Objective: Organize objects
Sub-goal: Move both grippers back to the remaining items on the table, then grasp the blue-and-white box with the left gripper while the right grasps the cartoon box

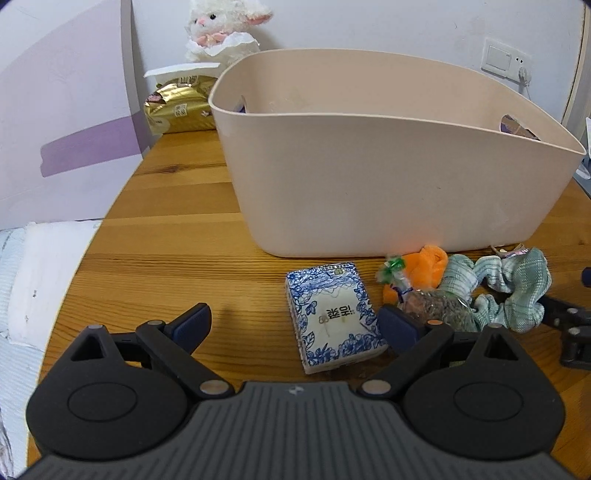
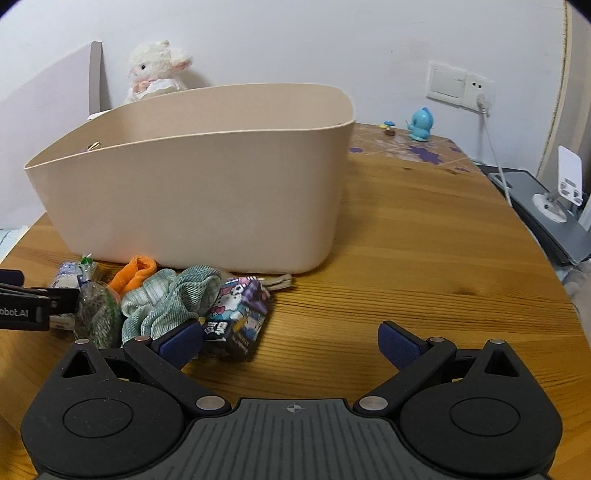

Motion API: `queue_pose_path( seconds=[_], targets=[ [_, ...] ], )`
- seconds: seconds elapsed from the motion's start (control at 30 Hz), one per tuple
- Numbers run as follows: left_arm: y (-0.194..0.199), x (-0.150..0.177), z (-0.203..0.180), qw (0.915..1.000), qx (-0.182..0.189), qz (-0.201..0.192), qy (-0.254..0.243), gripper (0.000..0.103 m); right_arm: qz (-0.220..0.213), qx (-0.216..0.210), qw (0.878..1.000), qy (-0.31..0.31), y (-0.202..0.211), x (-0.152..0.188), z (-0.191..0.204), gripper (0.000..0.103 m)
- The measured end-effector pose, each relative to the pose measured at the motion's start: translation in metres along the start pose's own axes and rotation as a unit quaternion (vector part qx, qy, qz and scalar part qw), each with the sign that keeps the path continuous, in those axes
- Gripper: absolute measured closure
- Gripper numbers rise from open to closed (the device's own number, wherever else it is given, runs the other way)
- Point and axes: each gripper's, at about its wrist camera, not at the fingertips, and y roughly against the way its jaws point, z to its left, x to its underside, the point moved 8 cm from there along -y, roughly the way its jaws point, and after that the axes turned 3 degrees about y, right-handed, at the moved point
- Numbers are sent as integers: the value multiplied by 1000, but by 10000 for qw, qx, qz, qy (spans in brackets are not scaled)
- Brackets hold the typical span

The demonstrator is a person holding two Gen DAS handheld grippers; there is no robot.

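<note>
A big beige tub [image 1: 388,177] [image 2: 207,192] stands on the wooden table. In front of it lies a row of small items: a blue-and-white patterned box [image 1: 332,314], an orange plush piece [image 1: 424,269] [image 2: 135,275], a clear bag of dark bits [image 1: 439,306] [image 2: 94,314], a green checked scrunchie [image 1: 513,288] [image 2: 173,295] and a cartoon-printed box [image 2: 240,314]. My left gripper [image 1: 295,321] is open, its fingers on either side of the blue-and-white box. My right gripper [image 2: 291,339] is open, its left finger beside the cartoon box.
A white plush lamb [image 1: 221,29] [image 2: 155,70] and a gold packet [image 1: 177,107] sit behind the tub. A blue figurine [image 2: 419,125], a wall socket with a cable [image 2: 480,96] and a white phone stand [image 2: 565,184] are at the right. The table edge curves away on the left.
</note>
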Motion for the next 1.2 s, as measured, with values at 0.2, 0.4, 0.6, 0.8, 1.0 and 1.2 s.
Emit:
queue_pose_path(
  seconds=[0.2, 0.4, 0.6, 0.8, 1.0, 1.2],
  targets=[
    [-12, 3, 1, 9999, 5, 138, 51, 5, 103, -81, 9999, -1, -11, 4, 3, 1],
    [-17, 5, 6, 9997, 85, 132, 185, 7, 149, 15, 9999, 15, -18, 6, -2, 12],
    [-13, 6, 6, 9998, 113, -32, 142, 21, 79, 72, 9999, 90, -13, 6, 1, 35],
    [-5, 8, 5, 9997, 178, -114, 98, 46, 56, 27, 9999, 123, -4, 7, 7, 72],
    [2, 13, 4, 9998, 151, -73, 103, 55, 58, -41, 10000, 46, 5, 13, 8, 75],
    [12, 21, 2, 9997, 228, -67, 56, 55, -85, -79, 9999, -24, 26, 15, 3, 75]
  ],
)
